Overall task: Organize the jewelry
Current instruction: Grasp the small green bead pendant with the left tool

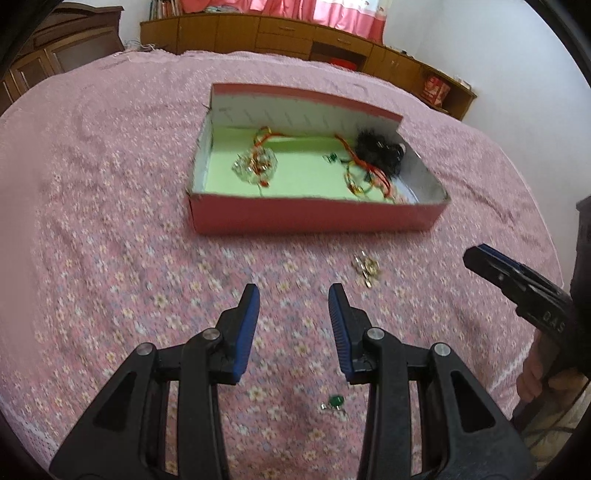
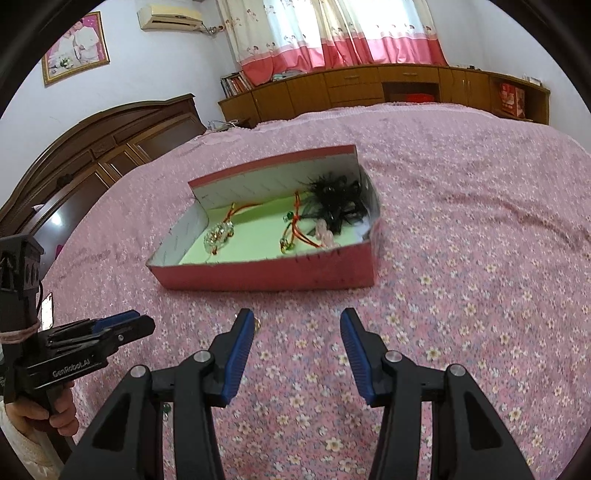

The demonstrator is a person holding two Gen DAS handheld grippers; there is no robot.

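Hovering above the pink flowered bedspread (image 1: 110, 221), the left gripper (image 1: 293, 291) has its two blue-padded fingers (image 1: 248, 325) partly apart, and nothing is between them. A small green earring (image 1: 334, 400) lies on the cloth just below this gripper, between its two black arms. A little gold and silver jewelry piece (image 1: 365, 267) lies on the cloth near the right finger tip, not touching it.

The right gripper (image 2: 297, 317) also stands partly apart with an empty gap, over bare cloth. A tiny gold item shows just beside its left pad (image 2: 240, 350), but it is too small to name. In the left wrist view this gripper comes in from the right edge, held by a hand (image 1: 535, 376).

Further out, the red cardboard box (image 1: 314, 214) rests on the bed with its light green floor open to view. Inside it lie a clear crystal piece with a red cord (image 1: 255, 164) on the left, red cord bracelets (image 1: 365, 177) more to the right, and a black feather ornament (image 1: 376, 147) in the far right corner. A wooden cabinet (image 2: 369, 85) and pink curtains (image 2: 332, 33) stand behind the bed.
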